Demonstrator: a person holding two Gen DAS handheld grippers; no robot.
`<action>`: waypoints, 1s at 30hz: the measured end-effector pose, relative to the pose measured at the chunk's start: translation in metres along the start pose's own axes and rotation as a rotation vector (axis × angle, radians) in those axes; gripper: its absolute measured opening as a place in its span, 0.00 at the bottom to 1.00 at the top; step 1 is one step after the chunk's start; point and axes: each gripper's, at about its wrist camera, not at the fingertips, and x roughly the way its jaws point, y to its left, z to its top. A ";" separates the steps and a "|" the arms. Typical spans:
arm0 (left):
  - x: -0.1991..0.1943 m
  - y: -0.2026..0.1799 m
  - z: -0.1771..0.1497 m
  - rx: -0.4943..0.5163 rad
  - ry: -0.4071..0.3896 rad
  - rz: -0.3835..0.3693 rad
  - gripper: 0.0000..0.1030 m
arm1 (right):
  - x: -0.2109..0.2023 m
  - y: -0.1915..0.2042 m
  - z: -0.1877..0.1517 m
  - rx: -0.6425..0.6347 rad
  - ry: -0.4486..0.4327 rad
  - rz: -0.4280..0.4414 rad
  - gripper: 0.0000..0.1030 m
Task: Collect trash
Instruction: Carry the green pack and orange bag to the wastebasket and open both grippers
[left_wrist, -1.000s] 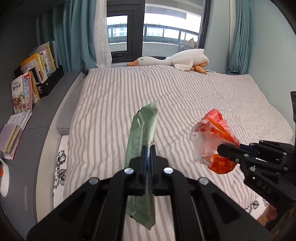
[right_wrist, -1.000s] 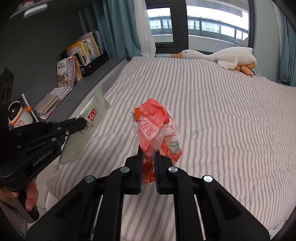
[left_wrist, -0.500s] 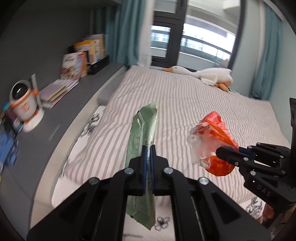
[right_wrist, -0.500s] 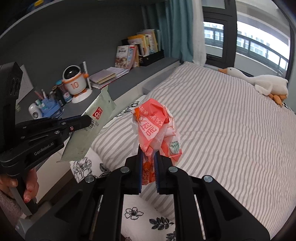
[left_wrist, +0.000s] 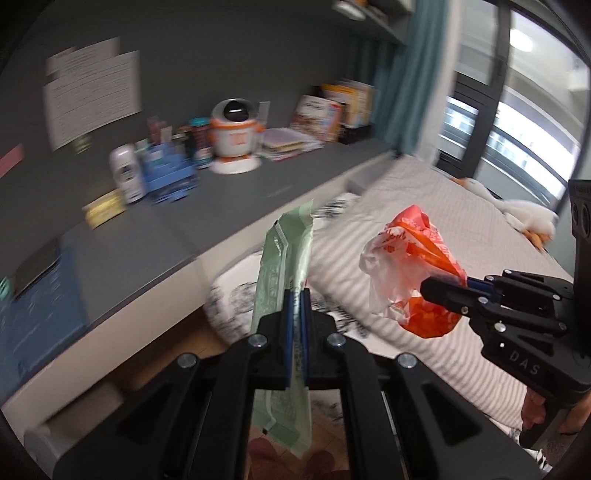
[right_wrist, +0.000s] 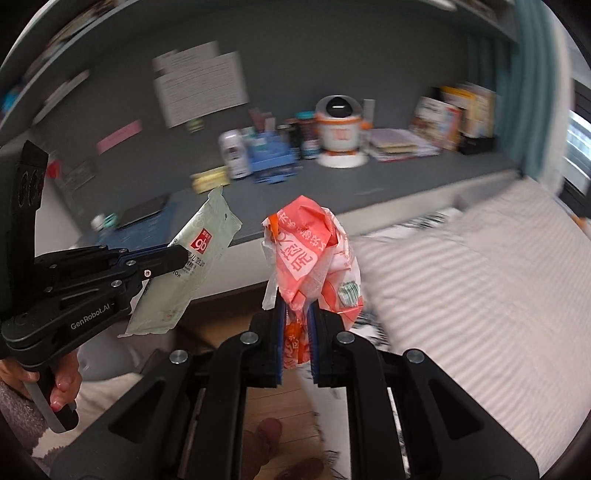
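Observation:
My left gripper is shut on a flat pale green wrapper and holds it upright in the air; both show in the right wrist view at the left, the gripper and the wrapper. My right gripper is shut on a crumpled orange and white plastic bag, held above the bed's edge. In the left wrist view the right gripper and its bag are at the right.
A grey desk ledge runs along the wall with a white and orange robot toy, a blue organiser and books. The striped bed lies to the right. Wooden floor shows below.
Both grippers have swung left, away from the bed and window toward the desk and wall. Each keeps hold of its piece of trash. The view is motion-blurred.

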 end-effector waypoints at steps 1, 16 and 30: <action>-0.011 0.019 -0.009 -0.039 -0.002 0.039 0.04 | 0.009 0.021 0.004 -0.035 0.009 0.042 0.09; -0.185 0.272 -0.144 -0.384 0.008 0.415 0.04 | 0.085 0.350 -0.019 -0.312 0.113 0.418 0.09; -0.263 0.417 -0.254 -0.474 0.120 0.466 0.04 | 0.122 0.569 -0.077 -0.416 0.257 0.519 0.09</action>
